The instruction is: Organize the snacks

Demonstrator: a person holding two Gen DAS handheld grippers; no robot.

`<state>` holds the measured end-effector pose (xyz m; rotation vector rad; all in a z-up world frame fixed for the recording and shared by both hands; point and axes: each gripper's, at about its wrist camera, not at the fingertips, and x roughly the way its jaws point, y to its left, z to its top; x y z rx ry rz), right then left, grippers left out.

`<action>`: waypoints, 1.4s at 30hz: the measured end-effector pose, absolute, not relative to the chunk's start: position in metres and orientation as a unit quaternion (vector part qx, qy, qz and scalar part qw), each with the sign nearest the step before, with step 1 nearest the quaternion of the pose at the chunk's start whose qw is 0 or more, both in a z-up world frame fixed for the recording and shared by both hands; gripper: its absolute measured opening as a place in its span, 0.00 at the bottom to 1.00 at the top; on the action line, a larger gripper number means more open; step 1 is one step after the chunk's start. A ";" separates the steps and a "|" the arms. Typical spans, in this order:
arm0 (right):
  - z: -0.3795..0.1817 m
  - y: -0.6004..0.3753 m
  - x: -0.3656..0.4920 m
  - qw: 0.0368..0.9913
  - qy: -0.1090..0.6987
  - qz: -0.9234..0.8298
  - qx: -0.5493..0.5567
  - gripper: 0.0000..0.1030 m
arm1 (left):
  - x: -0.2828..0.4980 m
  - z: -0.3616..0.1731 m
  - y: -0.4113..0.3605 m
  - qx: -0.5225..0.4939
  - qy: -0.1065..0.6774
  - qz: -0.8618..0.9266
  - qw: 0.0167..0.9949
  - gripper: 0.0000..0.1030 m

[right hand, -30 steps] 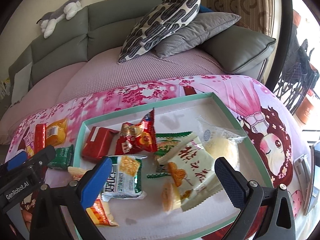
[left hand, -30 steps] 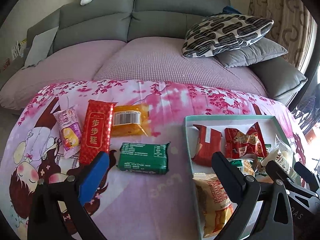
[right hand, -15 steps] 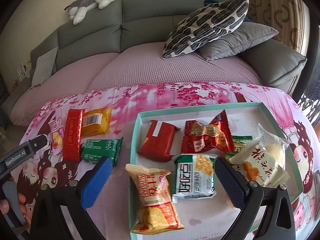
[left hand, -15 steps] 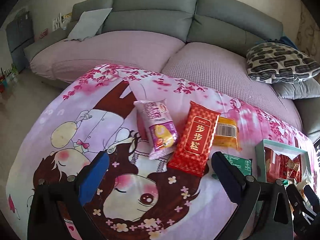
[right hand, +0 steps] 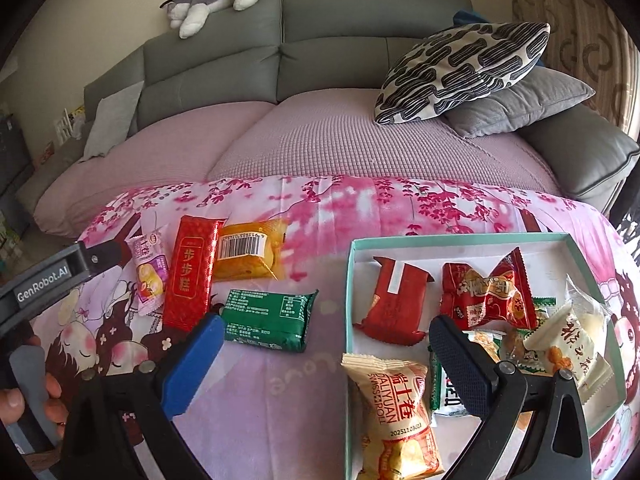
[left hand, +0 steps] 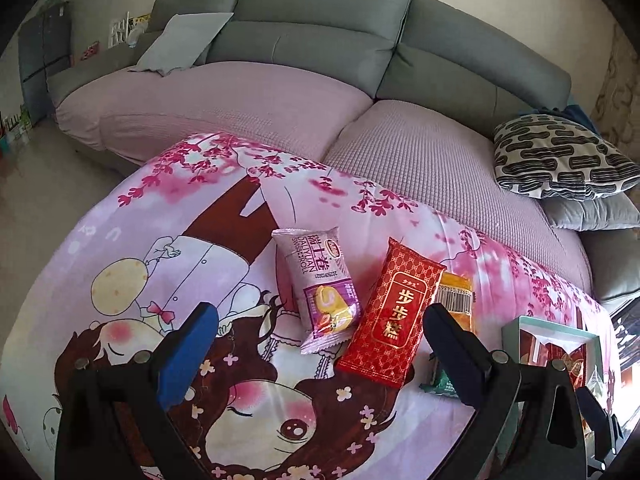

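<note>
Both grippers are spread and empty. The left gripper (left hand: pixel 318 334) hovers with the purple pack (left hand: pixel 318 286) and red pack (left hand: pixel 394 316) lying between its fingers, just ahead. This looks like the approach to a pick; next it must descend, pinch one, and carry it to the tray (right hand: pixel 350 276) by the right gripper (right hand: pixel 324 354).

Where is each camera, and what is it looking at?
Left wrist view: rides the left gripper, looks down at the purple snack pack and red pack on the cloth; only its two open fingers show.
Right wrist view: rides the right gripper, faces the box of snacks; its open fingers show, plus the left gripper and a hand.
Both see the red pack, purple snack pack and sofa.
</note>
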<state>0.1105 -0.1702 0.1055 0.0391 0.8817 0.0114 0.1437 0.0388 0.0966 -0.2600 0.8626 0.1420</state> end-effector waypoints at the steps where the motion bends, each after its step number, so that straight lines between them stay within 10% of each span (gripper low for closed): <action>1: 0.105 -0.168 0.112 0.904 0.427 0.007 0.018 1.00 | 0.146 0.095 0.037 -0.124 0.420 0.065 0.897 0.99; 33: 0.051 -0.128 0.156 0.882 0.470 0.027 -0.013 0.94 | 0.185 0.057 -0.007 -0.046 0.443 -0.009 0.895 0.99; 42: 0.044 -0.129 0.157 0.879 0.476 0.029 -0.014 0.93 | 0.190 0.048 -0.018 -0.029 0.450 -0.026 0.892 0.84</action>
